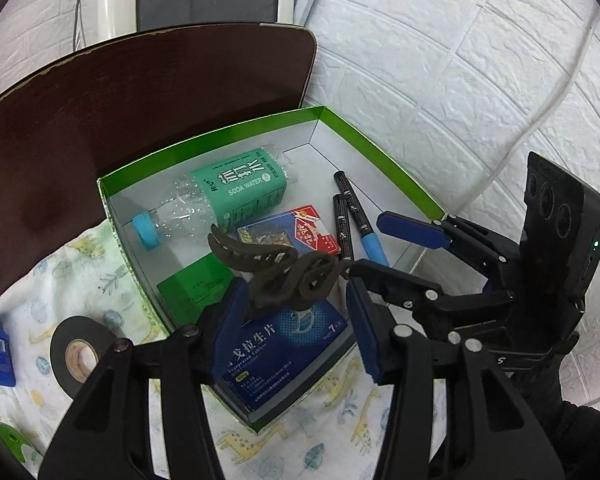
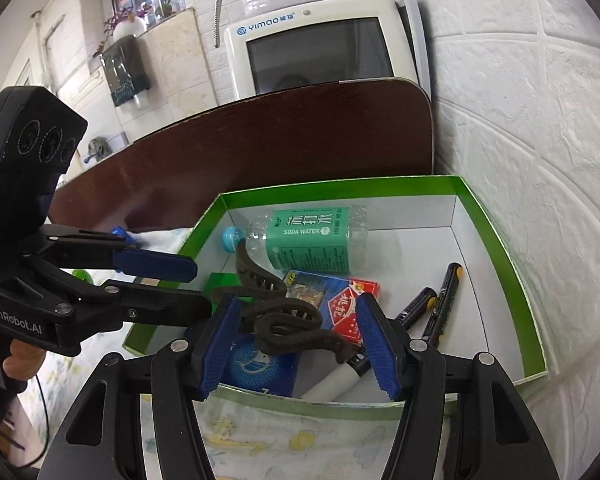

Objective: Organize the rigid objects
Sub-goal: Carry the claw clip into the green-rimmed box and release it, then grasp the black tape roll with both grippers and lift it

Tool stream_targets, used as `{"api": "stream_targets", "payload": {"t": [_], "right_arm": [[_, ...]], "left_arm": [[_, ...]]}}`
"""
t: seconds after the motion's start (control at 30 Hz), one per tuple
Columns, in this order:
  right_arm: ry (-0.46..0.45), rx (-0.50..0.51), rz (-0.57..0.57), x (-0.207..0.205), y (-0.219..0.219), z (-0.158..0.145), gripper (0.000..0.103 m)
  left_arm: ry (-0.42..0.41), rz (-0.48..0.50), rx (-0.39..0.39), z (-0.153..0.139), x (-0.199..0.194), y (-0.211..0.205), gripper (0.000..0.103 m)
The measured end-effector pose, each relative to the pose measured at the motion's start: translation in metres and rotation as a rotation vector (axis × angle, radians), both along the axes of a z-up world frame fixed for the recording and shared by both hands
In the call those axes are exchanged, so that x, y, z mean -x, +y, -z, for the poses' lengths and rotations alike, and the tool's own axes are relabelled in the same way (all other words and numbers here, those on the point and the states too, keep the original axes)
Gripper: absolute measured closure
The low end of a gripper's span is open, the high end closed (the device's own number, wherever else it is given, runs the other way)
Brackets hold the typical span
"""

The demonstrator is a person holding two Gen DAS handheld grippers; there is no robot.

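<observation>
Above the green box (image 1: 380, 156), left claw (image 1: 300, 308) and right claw (image 2: 298, 320) stand open by the hair clip (image 1: 276, 268)

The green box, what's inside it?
In the green box: a soda bottle, playing cards, markers, a blue pill box and a hair claw above them. The claw hides part of what's below.

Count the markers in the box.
2: one longer marker with a blue end, one shorter marker beside it, right of the card pack. The hair clip may hide others.
</observation>
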State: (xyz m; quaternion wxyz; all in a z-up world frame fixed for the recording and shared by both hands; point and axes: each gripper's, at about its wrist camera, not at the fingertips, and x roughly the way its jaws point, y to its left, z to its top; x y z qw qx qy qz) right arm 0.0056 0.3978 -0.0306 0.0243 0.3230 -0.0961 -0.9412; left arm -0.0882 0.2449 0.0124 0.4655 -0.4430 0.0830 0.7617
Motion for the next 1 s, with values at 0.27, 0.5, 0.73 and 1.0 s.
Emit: {"api": "stream_targets", "payload": {"t": [0.27, 0.5, 0.73, 1.0], "right_arm": [[0.017, 0.006, 0.055, -0.010, 0.001, -0.014, 0.041], [0.075, 0.078, 0.010, -0.010, -0.048, -0.058, 0.041], [-0.199, 0.304, -0.070, 0.066, -0.127, -0.041, 0.080], [-0.418, 0.312, 0.165, 0.132, -0.153, 0.026, 0.088]], "left_arm": [[0.096, -0.167, -0.031, -0.023, 0.005, -0.066, 0.048], [0.081, -0.420, -0.103, -0.030, 0.023, -0.150, 0.027], [-0.186, -0.535, -0.059, 0.025, 0.042, -0.188, 0.076], [-0.256, -0.553, -0.076, 0.047, 0.064, -0.191, 0.076]]}}
